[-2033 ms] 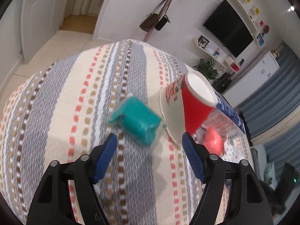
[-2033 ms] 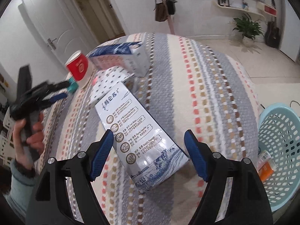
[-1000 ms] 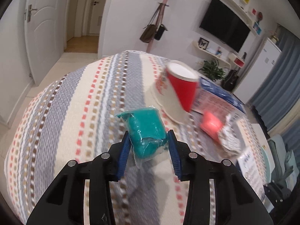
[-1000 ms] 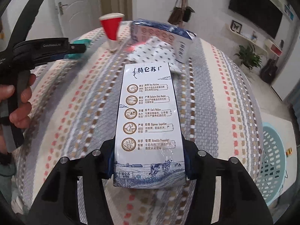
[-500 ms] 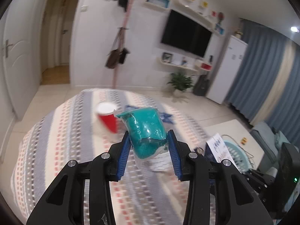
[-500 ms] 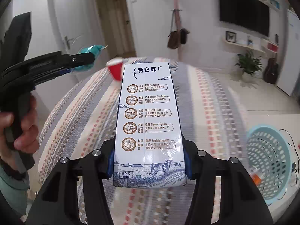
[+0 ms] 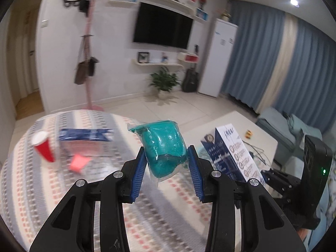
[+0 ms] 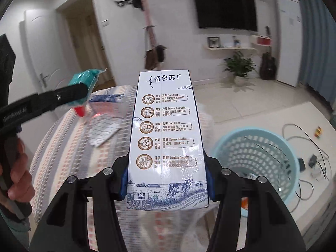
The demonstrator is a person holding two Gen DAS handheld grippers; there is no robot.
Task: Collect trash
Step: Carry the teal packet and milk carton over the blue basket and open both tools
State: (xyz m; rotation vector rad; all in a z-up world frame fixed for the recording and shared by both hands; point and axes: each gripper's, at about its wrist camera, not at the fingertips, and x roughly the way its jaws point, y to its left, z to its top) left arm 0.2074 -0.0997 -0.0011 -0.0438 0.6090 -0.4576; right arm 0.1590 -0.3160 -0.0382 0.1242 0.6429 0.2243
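In right gripper (image 8: 166, 185), milk carton (image 8: 166, 134) lengthwise, pointing forward

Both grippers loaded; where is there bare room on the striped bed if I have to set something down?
Free: the near striped cover below the left gripper. Crowded: the far side, where red cup, blue-white box and pink wrapper cluster.

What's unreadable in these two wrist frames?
- Left wrist view: red cup, blue box and pink scrap on the striped table are motion-blurred, print illegible.
- Right wrist view: milk carton hides the right claw pads and the table behind it.
- Basket contents: only an orange bit, partly hidden by the claw.
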